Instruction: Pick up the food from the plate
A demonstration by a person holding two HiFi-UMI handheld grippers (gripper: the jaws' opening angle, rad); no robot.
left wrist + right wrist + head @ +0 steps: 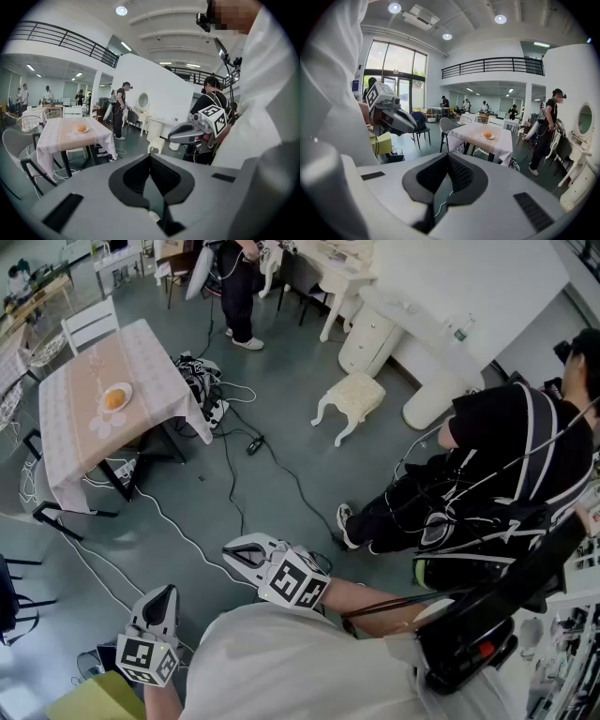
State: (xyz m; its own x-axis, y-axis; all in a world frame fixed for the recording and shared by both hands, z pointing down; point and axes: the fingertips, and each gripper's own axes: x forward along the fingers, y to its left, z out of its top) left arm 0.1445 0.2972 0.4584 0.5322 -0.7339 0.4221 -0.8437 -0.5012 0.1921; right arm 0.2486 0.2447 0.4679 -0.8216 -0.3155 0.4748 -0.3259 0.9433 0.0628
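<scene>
Food on plate, table beyond cabled floor

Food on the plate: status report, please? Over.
Left gripper and right gripper shut, empty. Food on plate, far table, untouched. Cables on the floor between.

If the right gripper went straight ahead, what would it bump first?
The right gripper's path looks free over floor, then likely meets the grey chair beside the table; depth is unclear.

Studio hall: mezzanine railing, draped table, floor cables.
</scene>
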